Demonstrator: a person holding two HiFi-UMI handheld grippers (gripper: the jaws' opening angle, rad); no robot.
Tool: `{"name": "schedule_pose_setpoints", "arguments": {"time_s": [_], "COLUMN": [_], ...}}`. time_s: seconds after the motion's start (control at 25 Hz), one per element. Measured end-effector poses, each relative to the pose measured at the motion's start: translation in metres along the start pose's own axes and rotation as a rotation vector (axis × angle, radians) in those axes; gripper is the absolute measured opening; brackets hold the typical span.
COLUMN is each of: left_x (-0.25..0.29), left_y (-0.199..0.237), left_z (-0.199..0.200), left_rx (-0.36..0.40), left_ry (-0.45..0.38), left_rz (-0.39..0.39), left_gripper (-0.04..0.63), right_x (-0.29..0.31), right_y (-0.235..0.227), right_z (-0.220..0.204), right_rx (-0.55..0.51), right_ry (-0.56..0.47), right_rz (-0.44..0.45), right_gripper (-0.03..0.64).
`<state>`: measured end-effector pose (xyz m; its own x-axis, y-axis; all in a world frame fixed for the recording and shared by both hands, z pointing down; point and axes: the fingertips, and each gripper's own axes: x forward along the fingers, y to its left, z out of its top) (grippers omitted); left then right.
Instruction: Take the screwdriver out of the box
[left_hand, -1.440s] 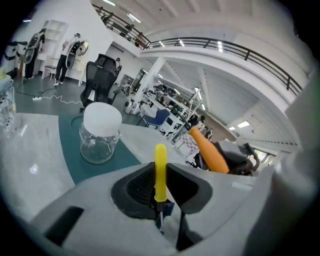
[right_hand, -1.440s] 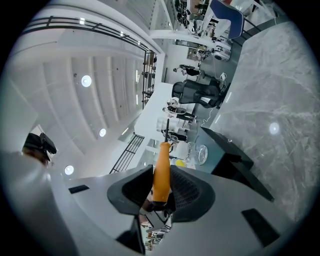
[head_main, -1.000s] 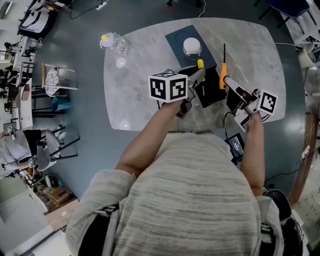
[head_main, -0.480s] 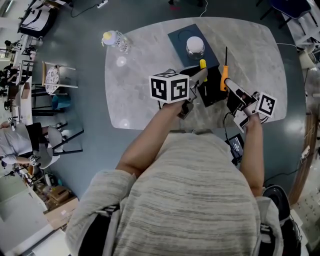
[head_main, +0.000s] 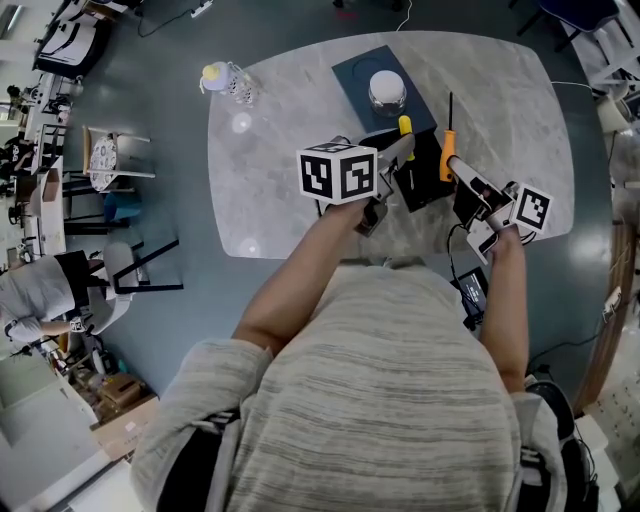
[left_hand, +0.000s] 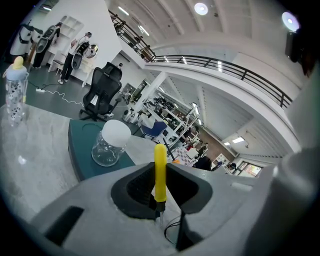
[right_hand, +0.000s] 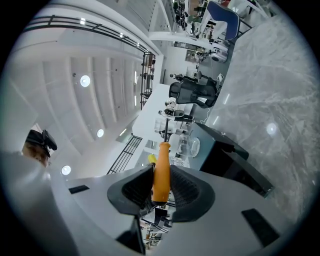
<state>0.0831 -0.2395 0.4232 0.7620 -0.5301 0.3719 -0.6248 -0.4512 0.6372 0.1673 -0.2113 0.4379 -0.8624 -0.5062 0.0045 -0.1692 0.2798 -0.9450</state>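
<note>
The black box (head_main: 425, 187) sits on the marble table (head_main: 290, 140), and the right gripper view shows it as a dark block (right_hand: 235, 162). My left gripper (head_main: 398, 149) is at the box's left edge, shut on a yellow-handled screwdriver (head_main: 404, 127). Its handle rises between the pads with the tip pointing down (left_hand: 160, 165). At the box's right side my right gripper (head_main: 452, 164) is shut on an orange-handled screwdriver (head_main: 445, 140). That handle (right_hand: 161, 175) is pinched between both pads, and the thin dark shaft points away from me.
Beyond the box, a glass jar with a white lid (head_main: 386, 92) stands on a dark teal mat (head_main: 352, 78). A baby bottle (head_main: 225, 83) stands at the table's far left corner. A small device with a cable (head_main: 470, 287) lies by the near edge.
</note>
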Motion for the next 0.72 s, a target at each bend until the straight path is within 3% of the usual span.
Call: {"name": "schedule_pose_setpoints", "arguments": {"time_s": [0.72], "left_x": [-0.005], "left_y": [-0.003], "left_z": [0.006], "left_rx": [-0.007], "left_ry": [0.004], "left_rz": [-0.034], "left_gripper": [0.072], "right_x": [0.002], "right_y": [0.009], "right_z": [0.001], "right_rx": [-0.022], "right_ry": [0.03], "right_rz": [-0.016], "right_gripper": [0.109]}}
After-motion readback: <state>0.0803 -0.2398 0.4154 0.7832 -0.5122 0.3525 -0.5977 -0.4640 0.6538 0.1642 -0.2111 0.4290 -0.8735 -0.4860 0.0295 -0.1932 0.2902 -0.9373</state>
